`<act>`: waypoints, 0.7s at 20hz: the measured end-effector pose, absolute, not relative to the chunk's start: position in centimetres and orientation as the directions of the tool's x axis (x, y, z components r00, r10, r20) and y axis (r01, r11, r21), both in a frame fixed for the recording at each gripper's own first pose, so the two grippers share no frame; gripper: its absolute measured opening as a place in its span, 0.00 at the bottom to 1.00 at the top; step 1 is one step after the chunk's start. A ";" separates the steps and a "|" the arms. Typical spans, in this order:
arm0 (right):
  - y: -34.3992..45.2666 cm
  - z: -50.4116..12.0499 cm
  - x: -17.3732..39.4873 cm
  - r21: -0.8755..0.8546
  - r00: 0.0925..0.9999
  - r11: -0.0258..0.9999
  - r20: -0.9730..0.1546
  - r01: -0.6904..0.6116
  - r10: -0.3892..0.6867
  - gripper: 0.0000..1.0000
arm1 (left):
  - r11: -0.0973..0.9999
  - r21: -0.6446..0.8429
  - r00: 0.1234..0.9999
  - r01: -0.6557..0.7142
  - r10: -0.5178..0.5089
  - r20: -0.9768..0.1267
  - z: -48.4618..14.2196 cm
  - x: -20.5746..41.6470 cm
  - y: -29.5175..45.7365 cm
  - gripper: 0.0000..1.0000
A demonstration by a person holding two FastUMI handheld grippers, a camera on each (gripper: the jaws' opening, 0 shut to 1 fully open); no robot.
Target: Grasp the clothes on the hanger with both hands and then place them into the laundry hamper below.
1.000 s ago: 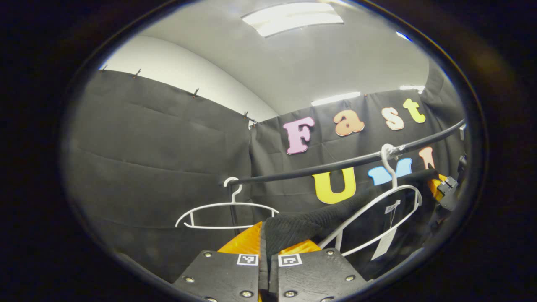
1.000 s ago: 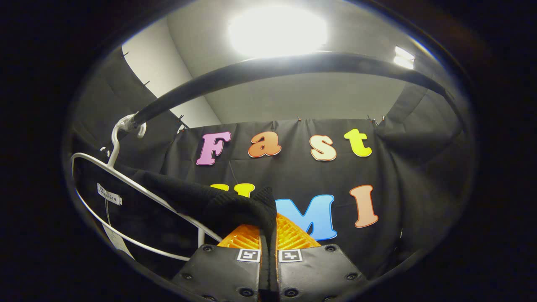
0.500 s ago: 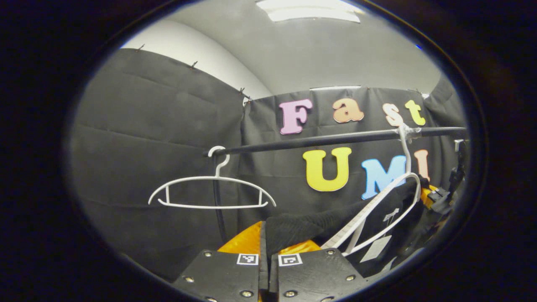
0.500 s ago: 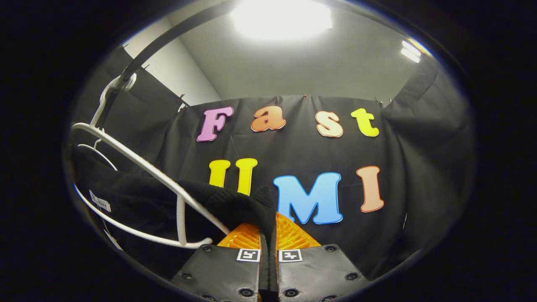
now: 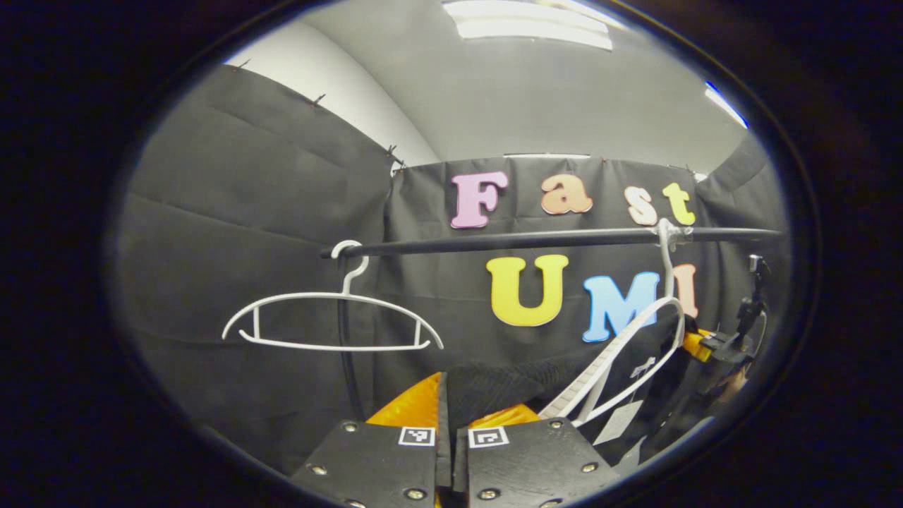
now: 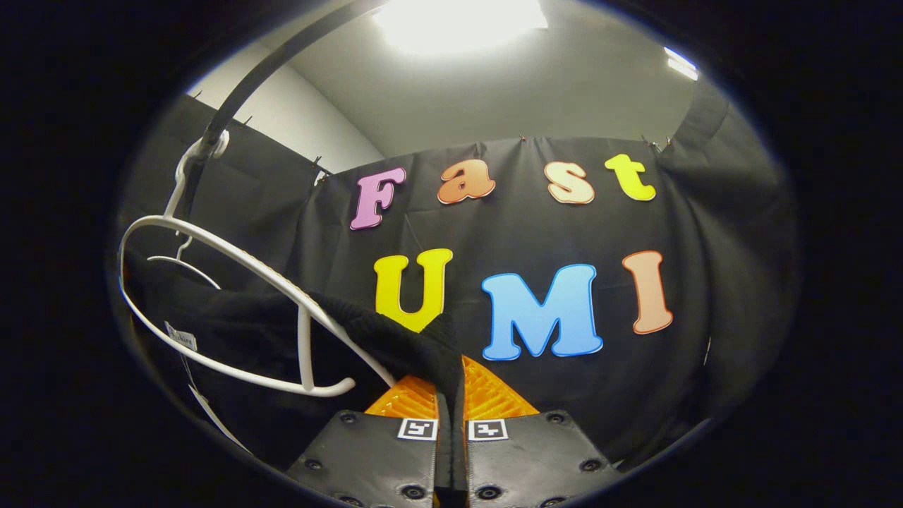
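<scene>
A black knitted garment (image 5: 494, 388) stretches from my left gripper (image 5: 446, 395) toward the right, past a white hanger (image 5: 635, 353) hooked on the black rail (image 5: 536, 240). My left gripper is shut on one end of the garment. In the right gripper view the same garment (image 6: 282, 324) runs left through that white hanger (image 6: 233, 261), and my right gripper (image 6: 451, 384) is shut on its other end. The other gripper (image 5: 734, 339) shows at the far right of the left gripper view. White tags (image 5: 617, 422) hang from the garment.
A second white hanger (image 5: 331, 321), bare, hangs at the left end of the rail beside a black upright post (image 5: 346, 360). Black cloth walls close in the booth behind and at the sides. Ceiling lights (image 6: 458, 14) glare overhead.
Both grippers have come down and away from the rail with the garment still held; the rail now sits higher in both views and the garment has slid lower on its hanger.
</scene>
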State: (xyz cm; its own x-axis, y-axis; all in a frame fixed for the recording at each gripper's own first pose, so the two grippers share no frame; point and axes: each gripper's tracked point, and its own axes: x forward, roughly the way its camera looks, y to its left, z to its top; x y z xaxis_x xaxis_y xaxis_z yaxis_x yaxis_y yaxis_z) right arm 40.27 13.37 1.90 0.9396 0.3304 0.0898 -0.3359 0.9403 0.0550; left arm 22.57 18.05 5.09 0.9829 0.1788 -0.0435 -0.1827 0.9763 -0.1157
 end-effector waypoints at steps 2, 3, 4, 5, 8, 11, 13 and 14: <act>13.4 1.4 40.0 0.090 0.930 0.926 0.064 -0.368 0.363 0.02 | 0.985 -0.106 0.990 -0.139 0.134 -0.053 4.8 22.6 18.5 0.02; 13.4 1.1 39.8 0.095 0.926 0.922 0.057 -0.376 0.372 0.02 | 0.987 -0.098 0.991 -0.128 0.123 -0.060 4.6 22.6 19.0 0.02; 13.3 1.0 39.5 0.090 0.925 0.920 0.054 -0.381 0.377 0.01 | 0.988 -0.088 0.991 -0.125 0.120 -0.067 4.0 22.7 19.5 0.02; 13.4 0.7 39.2 0.075 0.923 0.920 0.048 -0.385 0.382 0.04 | 0.989 -0.083 0.990 -0.126 0.120 -0.074 3.6 22.7 19.8 0.02; 13.6 -0.3 38.9 0.059 0.918 0.916 0.025 -0.397 0.396 0.02 | 0.987 -0.104 0.990 -0.123 0.115 -0.079 2.3 22.6 20.1 0.02; 14.0 -1.4 38.7 0.090 0.911 0.908 -0.010 -0.410 0.413 0.02 | 0.984 -0.125 0.989 -0.127 0.115 -0.097 0.6 22.0 20.2 0.02; 14.1 -2.7 38.5 0.119 0.908 0.905 -0.049 -0.408 0.416 0.02 | 0.985 -0.115 0.986 -0.129 0.115 -0.118 -0.7 22.0 19.9 0.02; 14.1 -3.3 38.2 0.128 0.908 0.906 -0.067 -0.403 0.414 0.04 | 0.986 -0.105 0.985 -0.129 0.115 -0.127 -1.2 22.1 19.6 0.02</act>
State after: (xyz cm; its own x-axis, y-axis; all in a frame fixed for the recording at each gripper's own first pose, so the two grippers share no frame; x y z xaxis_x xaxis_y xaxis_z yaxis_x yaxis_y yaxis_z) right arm 38.23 14.09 -3.27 0.9080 0.4135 -0.0673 -0.4031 0.9061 0.1284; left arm 22.13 19.60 -1.22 0.9852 0.1149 -0.1269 -0.1285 0.9861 -0.1052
